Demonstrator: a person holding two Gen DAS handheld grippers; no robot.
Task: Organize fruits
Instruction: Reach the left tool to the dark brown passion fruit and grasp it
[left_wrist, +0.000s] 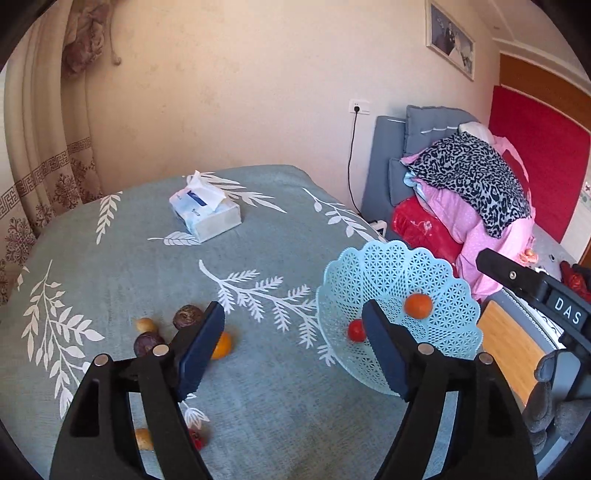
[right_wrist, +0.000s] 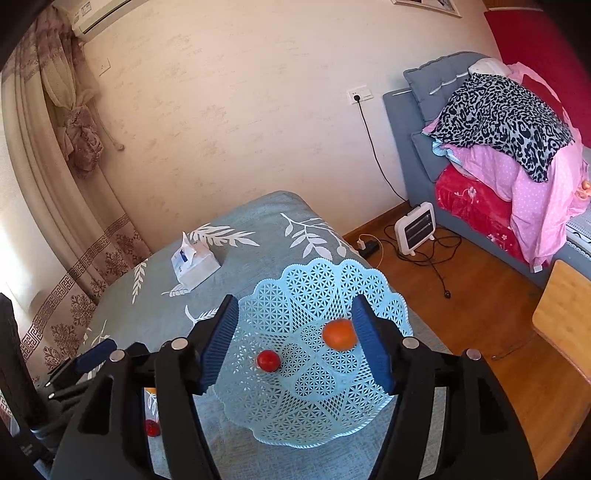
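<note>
- Fruits lie in two places: an orange (right_wrist: 339, 334) and a small red fruit (right_wrist: 268, 360) in the pale blue lattice basket (right_wrist: 295, 417), the rest loose on the tablecloth (left_wrist: 122, 266).
- Left gripper (left_wrist: 291, 350) and right gripper (right_wrist: 295, 343) both stand apart, holding nothing.
- Judged step: between drops; next, reach for the loose orange fruit (left_wrist: 222, 345) or dark fruits (left_wrist: 186, 315).
- Beyond: tissue box (left_wrist: 205, 214), bedding (left_wrist: 476, 192), wall.

Both fisheye views are bright with soft daylight, strongest at the left edge by the curtain (right_wrist: 55, 206). Shadows are faint. Straight lines bow towards dark, vignetted corners. Focus is sharp, without glare or blur.
</note>
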